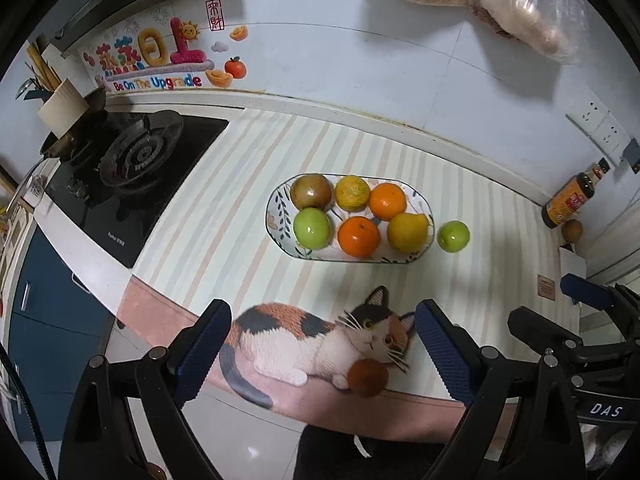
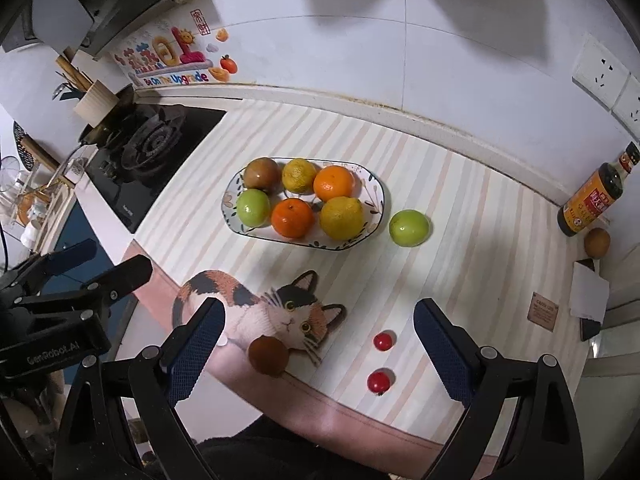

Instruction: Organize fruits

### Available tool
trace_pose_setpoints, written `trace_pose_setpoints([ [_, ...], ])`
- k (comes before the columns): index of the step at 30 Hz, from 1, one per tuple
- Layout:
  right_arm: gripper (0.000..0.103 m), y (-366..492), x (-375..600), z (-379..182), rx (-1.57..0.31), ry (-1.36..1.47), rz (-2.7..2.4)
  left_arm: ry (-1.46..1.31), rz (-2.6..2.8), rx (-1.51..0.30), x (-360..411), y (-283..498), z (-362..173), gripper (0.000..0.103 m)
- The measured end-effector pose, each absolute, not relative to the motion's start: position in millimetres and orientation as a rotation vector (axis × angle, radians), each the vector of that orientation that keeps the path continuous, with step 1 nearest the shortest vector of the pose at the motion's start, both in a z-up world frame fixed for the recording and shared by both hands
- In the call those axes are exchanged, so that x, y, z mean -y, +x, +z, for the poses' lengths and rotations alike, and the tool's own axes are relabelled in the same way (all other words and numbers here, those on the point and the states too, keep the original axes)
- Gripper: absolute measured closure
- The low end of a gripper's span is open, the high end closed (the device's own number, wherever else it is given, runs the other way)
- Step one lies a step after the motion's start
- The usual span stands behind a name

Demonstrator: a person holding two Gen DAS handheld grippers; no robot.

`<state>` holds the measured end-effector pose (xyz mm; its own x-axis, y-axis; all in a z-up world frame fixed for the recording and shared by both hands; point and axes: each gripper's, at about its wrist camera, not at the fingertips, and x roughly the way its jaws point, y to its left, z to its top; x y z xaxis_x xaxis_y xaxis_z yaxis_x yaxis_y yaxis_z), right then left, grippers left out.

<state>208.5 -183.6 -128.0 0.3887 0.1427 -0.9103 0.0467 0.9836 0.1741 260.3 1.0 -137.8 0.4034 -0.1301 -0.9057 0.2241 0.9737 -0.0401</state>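
Observation:
An oval patterned plate [image 1: 280, 216] [image 2: 378, 196] on the striped mat holds several fruits: a brownish one, a green apple, oranges and yellow citrus. A loose green apple [image 1: 453, 236] [image 2: 409, 227] lies on the mat just right of the plate. Two small red tomatoes [image 2: 384, 340] [image 2: 379, 381] lie near the mat's front edge. My left gripper [image 1: 322, 352] is open and empty above the cat picture at the front. My right gripper [image 2: 318, 350] is open and empty above the front of the mat, the tomatoes between its fingers.
A gas stove [image 1: 132, 160] sits to the left with a utensil holder [image 1: 64, 108] behind it. A sauce bottle [image 2: 592, 196] and a brown fruit [image 2: 597, 242] stand at the far right by the wall. A bagged item [image 1: 520, 12] hangs above.

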Motion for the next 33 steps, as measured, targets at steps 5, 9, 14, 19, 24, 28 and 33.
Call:
trace_pose_setpoints([
  [5, 0.006, 197, 183, -118, -1.166, 0.183, 0.079, 0.088, -0.229, -1.13, -2, 249, -130, 0.009],
  [9, 0.006, 195, 190, -117, -1.166, 0.208, 0.087, 0.087, -0.226, -1.118, -3, 246, -125, 0.009],
  [14, 0.006, 202, 213, -132, -1.184, 0.278, 0.073, 0.087, -0.219, -1.153, -3, 252, -137, 0.003],
  [19, 0.006, 215, 249, -169, -1.25, 0.367, 0.022, 0.105, -0.204, -1.241, 5, 264, -182, 0.0],
  [24, 0.006, 231, 280, -209, -1.301, 0.448, -0.022, 0.087, -0.217, -1.414, 15, 265, -250, 0.001],
  [28, 0.008, 254, 300, -236, -1.297, 0.496, -0.05, 0.093, -0.23, -1.52, 28, 259, -296, 0.001],
  [33, 0.009, 309, 319, -279, -1.327, 0.538, -0.078, 0.075, -0.234, -1.604, 38, 257, -335, 0.001],
])
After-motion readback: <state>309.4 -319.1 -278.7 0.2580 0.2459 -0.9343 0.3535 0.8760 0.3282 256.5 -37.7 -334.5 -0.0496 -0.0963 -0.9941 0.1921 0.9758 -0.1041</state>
